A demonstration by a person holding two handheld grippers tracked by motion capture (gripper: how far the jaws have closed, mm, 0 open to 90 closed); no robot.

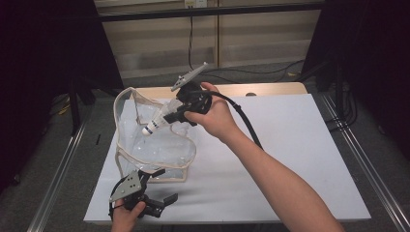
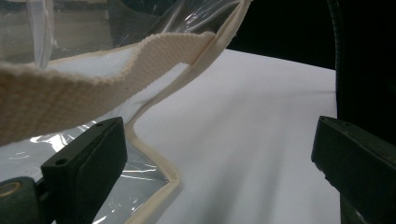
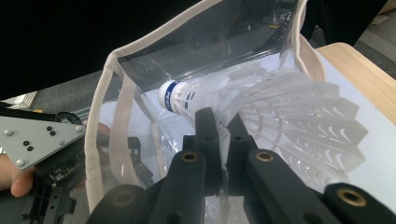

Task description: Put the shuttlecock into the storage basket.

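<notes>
A white shuttlecock [image 1: 155,123] with a blue band on its cork [image 3: 171,96] hangs over the mouth of a clear plastic bag [image 1: 145,151] with cream trim [image 3: 99,140]. My right gripper [image 1: 169,116] [image 3: 219,122] is shut on the feather skirt [image 3: 303,126], and the cork points down toward the bag's opening. At the table's front left, my left gripper [image 1: 163,186] [image 2: 219,154] stands open by the bag's front corner. The cream edge [image 2: 154,154] lies beside its left jaw, and a woven strap [image 2: 93,84] hangs above it. Nothing is pressed between those jaws.
The bag stands on a white sheet [image 1: 290,145] laid over a wooden table [image 1: 270,89]. A black cable [image 1: 246,123] trails from the right gripper across the sheet. Metal rails [image 1: 58,169] run along the floor on both sides, with dark posts behind.
</notes>
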